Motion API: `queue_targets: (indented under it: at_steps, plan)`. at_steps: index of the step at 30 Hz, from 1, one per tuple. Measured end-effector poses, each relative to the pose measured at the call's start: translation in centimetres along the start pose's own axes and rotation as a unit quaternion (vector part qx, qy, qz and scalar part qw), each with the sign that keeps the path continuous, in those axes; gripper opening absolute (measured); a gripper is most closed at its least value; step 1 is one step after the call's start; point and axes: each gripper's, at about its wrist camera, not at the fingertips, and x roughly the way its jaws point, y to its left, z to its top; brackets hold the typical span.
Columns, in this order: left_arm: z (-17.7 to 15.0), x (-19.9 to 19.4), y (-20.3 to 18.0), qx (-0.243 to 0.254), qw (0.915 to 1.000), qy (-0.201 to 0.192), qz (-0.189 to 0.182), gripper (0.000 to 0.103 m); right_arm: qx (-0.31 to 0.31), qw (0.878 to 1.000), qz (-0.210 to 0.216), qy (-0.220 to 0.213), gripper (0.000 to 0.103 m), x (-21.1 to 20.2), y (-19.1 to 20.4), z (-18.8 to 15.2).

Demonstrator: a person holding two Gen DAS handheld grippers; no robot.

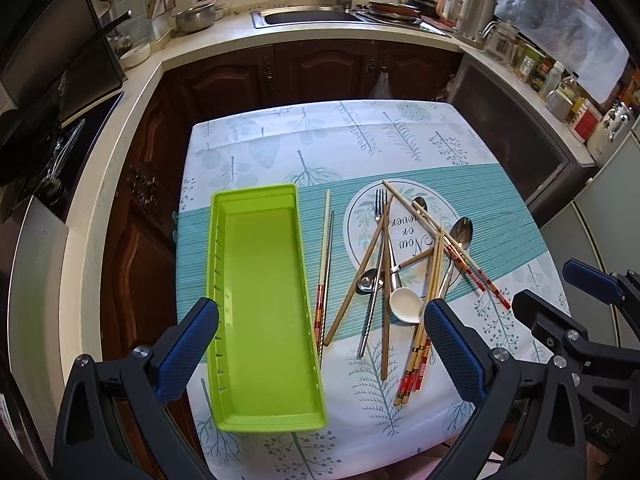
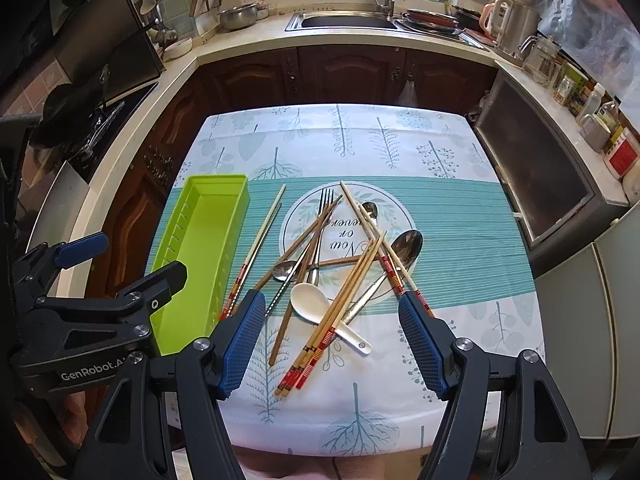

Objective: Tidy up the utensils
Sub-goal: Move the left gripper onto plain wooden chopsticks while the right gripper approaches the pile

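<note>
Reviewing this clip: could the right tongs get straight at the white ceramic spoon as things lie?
Probably not cleanly. The right tongs are open just above the white spoon, but bamboo chopsticks lie across its handle; only the bowl is bare.

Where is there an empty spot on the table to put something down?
The green tray is bare inside. The far strip of tablecloth, beyond the tray and pile, is free, and so is the right side past the big spoon. The middle is crowded: chopsticks, fork and white spoon lie crossed.
</note>
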Motion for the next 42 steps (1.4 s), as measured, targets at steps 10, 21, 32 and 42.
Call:
queue_targets:
  at_steps: [10, 21, 32, 42]
  plan:
    - [1.3, 0.3, 0.1, 0.035, 0.9986, -0.001, -0.041, 0.101, 0.024, 1.000, -0.012, -0.004, 0.071, -0.6, 0.0, 0.3]
    - [3.8, 4.6, 0.8, 0.006, 0.9943, 0.065, -0.085, 0.094, 0.085, 0.996, -0.012, 0.026, 0.067, 1.1, -4.4, -0.5]
    - [6.9, 10.2, -0.6, 0.049, 0.9880, 0.108, -0.099, 0.068, 0.115, 0.989, 0.040, 0.089, 0.057, 8.7, -7.8, 0.0]
    - [6.5, 16.0, -3.3, 0.087, 0.9719, 0.180, -0.124, 0.030, 0.137, 0.975, 0.089, 0.148, 0.042, 16.5, -10.4, -0.1]
